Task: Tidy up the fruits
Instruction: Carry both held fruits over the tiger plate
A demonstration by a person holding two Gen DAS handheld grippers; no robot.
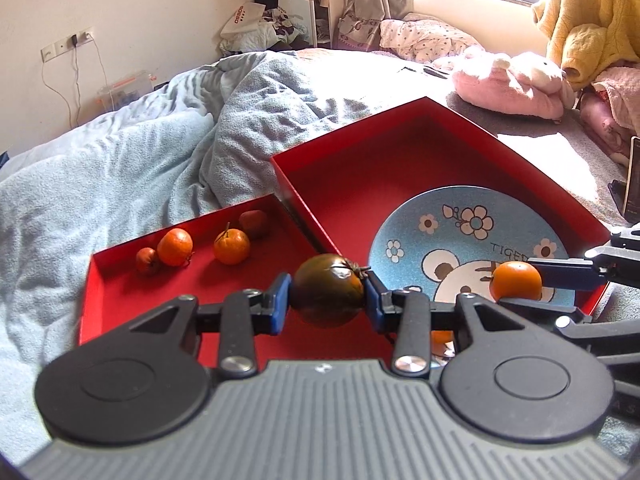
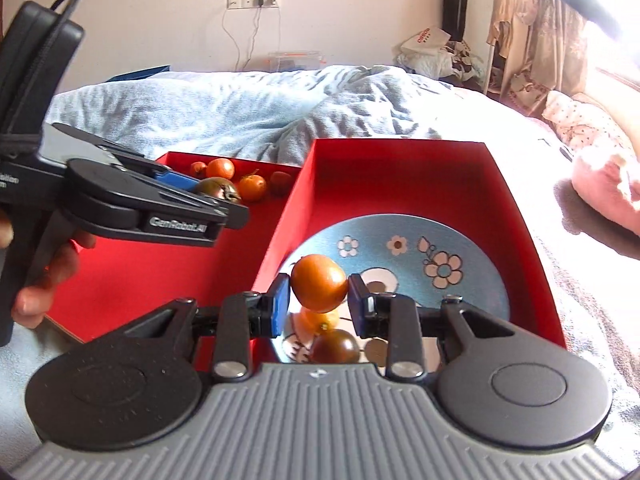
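My left gripper (image 1: 326,292) is shut on a dark tomato (image 1: 326,290) and holds it above the shallow red tray (image 1: 120,304). That tray holds two oranges (image 1: 175,241) and two small red fruits (image 1: 147,260). My right gripper (image 2: 319,284) is shut on an orange (image 2: 319,282), held over the blue bear plate (image 2: 472,292) inside the deep red box (image 2: 400,176). On the plate lie another orange (image 2: 318,320) and a second dark tomato (image 2: 334,346). The right wrist view shows the left gripper (image 2: 216,194) at the left, a hand (image 2: 40,280) holding it.
Both red containers rest on a bed with a rumpled light blue blanket (image 1: 140,152). A pink plush (image 1: 516,84) and a yellow blanket (image 1: 592,20) lie beyond the box. A dark phone-like object (image 1: 632,176) stands at the right edge.
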